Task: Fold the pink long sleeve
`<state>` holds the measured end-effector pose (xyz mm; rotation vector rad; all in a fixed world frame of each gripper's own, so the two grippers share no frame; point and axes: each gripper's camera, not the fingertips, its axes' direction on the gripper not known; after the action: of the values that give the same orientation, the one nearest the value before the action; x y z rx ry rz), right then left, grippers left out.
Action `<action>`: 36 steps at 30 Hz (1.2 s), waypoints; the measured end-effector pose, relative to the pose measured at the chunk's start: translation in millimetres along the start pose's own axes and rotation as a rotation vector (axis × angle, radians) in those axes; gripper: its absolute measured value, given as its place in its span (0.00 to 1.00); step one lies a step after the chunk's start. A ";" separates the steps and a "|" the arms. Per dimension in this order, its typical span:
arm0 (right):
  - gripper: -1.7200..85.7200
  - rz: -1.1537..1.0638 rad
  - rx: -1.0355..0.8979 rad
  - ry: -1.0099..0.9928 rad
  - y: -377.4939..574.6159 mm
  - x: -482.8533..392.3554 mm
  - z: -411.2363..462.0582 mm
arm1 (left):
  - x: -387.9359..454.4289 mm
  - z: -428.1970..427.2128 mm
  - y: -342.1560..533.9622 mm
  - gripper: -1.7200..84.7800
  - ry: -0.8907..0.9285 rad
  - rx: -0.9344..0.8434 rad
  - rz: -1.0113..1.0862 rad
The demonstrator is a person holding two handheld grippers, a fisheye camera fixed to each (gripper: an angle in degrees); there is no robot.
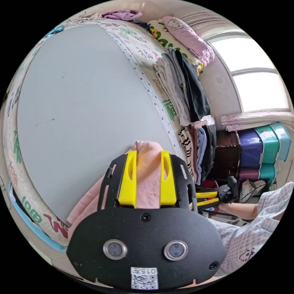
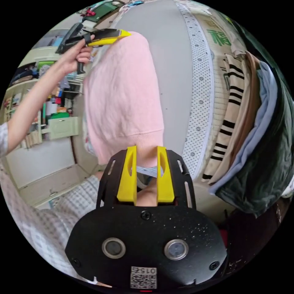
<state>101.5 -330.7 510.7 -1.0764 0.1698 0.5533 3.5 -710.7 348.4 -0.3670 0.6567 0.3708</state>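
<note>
Holding the soft pink long-sleeve knit top (image 2: 124,95) up over the grey mat (image 1: 82,101), we clamp its upper end in our yellow-jawed left gripper (image 1: 148,153); our right gripper (image 2: 146,150) pinches its ribbed hem, beside stacked folded clothes (image 2: 245,128).

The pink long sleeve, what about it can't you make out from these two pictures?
- Its sleeves and collar: in the right gripper view the pink long sleeve hangs bunched between the two claws, so its own folds hide them.
- Its lower part: in the left gripper view the left claw and its black body cover most of the cloth.
- The grip of the right claw on the hem: the yellow jaws hide the contact.
</note>
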 end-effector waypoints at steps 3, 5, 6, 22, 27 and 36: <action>0.10 0.014 0.025 -0.055 4.2 6.0 -6.6 | 17.4 0.2 -1.7 0.10 -0.136 -0.005 0.085; 0.10 -0.014 0.011 -0.019 1.4 3.9 -7.4 | 22.5 4.3 -1.2 0.10 -0.172 -0.007 0.110; 0.10 -0.031 -0.013 -0.001 -2.9 2.5 -8.4 | 21.4 6.1 0.4 0.10 -0.164 0.004 0.095; 0.19 -0.145 0.320 -0.311 -73.9 36.7 -158.4 | -58.7 -81.2 244.5 0.21 -0.150 0.452 -0.494; 0.22 -0.184 0.264 -0.316 -138.8 1.9 -154.0 | -78.4 -57.2 275.5 0.23 -0.097 0.477 -0.548; 0.23 -0.149 0.125 -0.287 -162.7 -25.6 -135.8 | -95.2 -40.3 284.2 0.22 -0.039 0.457 -0.452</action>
<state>179.9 -515.2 583.9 -0.8698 -0.1254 0.5487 -212.7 -501.2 320.5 -0.0632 0.5807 -0.2042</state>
